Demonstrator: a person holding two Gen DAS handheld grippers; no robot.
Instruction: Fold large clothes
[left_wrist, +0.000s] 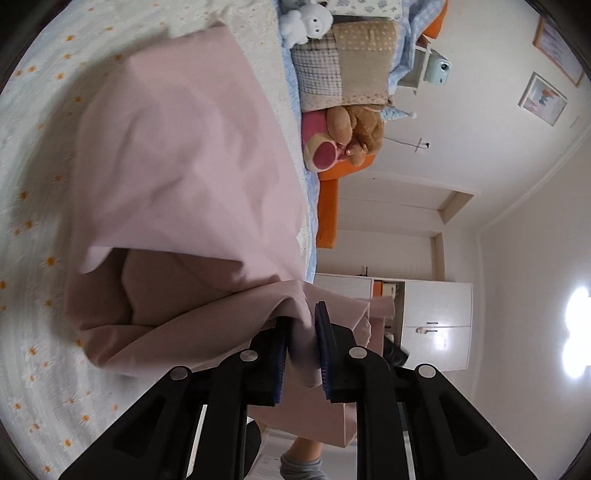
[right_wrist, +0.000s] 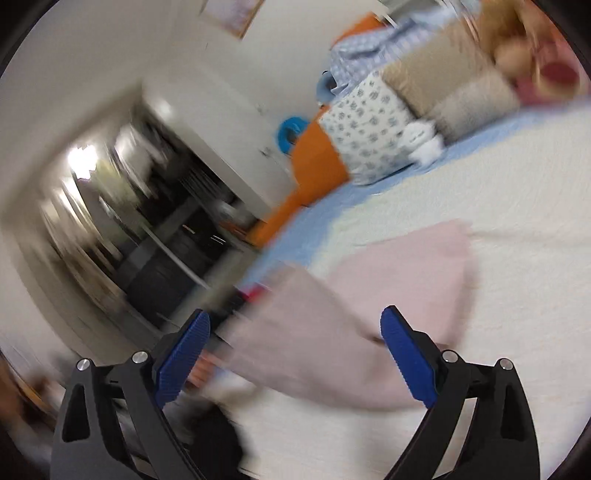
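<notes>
Pale pink garment (left_wrist: 177, 155), white bedspread (left_wrist: 44, 155) with orange flowers

A bedroom in a home. A bed under a white quilted bedspread with small orange flowers (left_wrist: 40, 206) fills the left of the left wrist view. At upper centre sit a patchwork cushion (left_wrist: 343, 66), a white plush toy (left_wrist: 310, 20) and a brown teddy bear (left_wrist: 364, 127) against an orange padded headboard (left_wrist: 328, 206). Framed pictures (left_wrist: 543, 98) hang on the white wall at upper right, and a white cupboard (left_wrist: 436, 321) stands at lower right.
</notes>
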